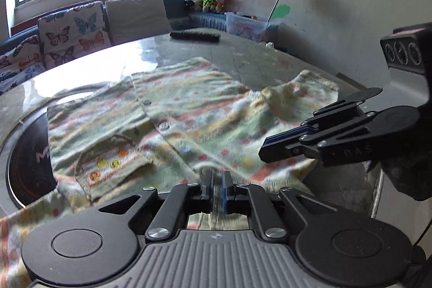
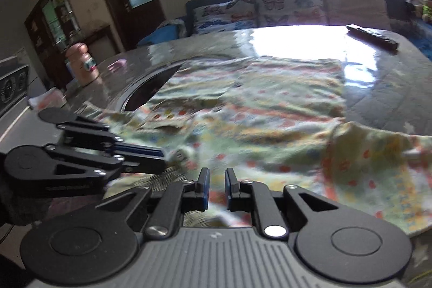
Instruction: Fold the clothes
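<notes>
garment spread flat, left gripper clamped on the hem

the patterned garment lies spread over the glossy table, its left part draped over a dark round inset whose lettering is cut off by the cloth. the left gripper has its fingers pinched onto the ribbed near hem. the right gripper hovers at the near edge with a narrow gap between its fingers; the cloth shows blurred through that gap, and contact is hard to judge. motion blur smears the print. a dark remote sits far back, half lost in window glare.
</notes>
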### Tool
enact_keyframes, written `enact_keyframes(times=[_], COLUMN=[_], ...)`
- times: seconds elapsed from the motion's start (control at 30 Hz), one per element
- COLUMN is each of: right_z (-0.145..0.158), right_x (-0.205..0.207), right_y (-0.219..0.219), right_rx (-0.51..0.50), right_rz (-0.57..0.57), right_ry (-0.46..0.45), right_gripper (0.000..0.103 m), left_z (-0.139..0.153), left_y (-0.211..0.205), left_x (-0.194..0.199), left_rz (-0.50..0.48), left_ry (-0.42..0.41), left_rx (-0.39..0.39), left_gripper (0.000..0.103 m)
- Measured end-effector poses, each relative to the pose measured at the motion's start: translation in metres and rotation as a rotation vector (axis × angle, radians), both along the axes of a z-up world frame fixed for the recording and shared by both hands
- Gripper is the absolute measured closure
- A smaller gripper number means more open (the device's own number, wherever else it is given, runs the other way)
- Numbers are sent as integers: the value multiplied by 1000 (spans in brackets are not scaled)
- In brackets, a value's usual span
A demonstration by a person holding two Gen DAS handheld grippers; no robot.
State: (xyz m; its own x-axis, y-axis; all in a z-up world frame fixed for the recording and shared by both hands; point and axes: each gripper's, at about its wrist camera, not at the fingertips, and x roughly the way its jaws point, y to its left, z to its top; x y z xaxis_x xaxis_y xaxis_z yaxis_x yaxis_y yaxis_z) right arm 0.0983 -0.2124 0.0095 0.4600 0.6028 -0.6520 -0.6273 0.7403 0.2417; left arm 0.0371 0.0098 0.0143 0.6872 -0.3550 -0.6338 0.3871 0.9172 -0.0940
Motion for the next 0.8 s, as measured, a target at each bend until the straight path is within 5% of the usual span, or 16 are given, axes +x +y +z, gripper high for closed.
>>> enact_keyframes(times=[0.33,0.57,0.8], right_z=[-16,-16,-14], right_x=[50,52,52], right_y=[-38,-61,-117], right_rx=[-41,-46,-52], right_rz=[-200,-277,-486], right_ry=[4,0,-33], right_gripper=[86,80,79], left_z=[-14,-15,-14], left_y=[-8,-8,-8], left_x=[23,23,22], left_rz=[-9,-21,-20], left_ry=[46,46,43], left_rx=[-2,-6,-10], left_gripper=[96,95,93])
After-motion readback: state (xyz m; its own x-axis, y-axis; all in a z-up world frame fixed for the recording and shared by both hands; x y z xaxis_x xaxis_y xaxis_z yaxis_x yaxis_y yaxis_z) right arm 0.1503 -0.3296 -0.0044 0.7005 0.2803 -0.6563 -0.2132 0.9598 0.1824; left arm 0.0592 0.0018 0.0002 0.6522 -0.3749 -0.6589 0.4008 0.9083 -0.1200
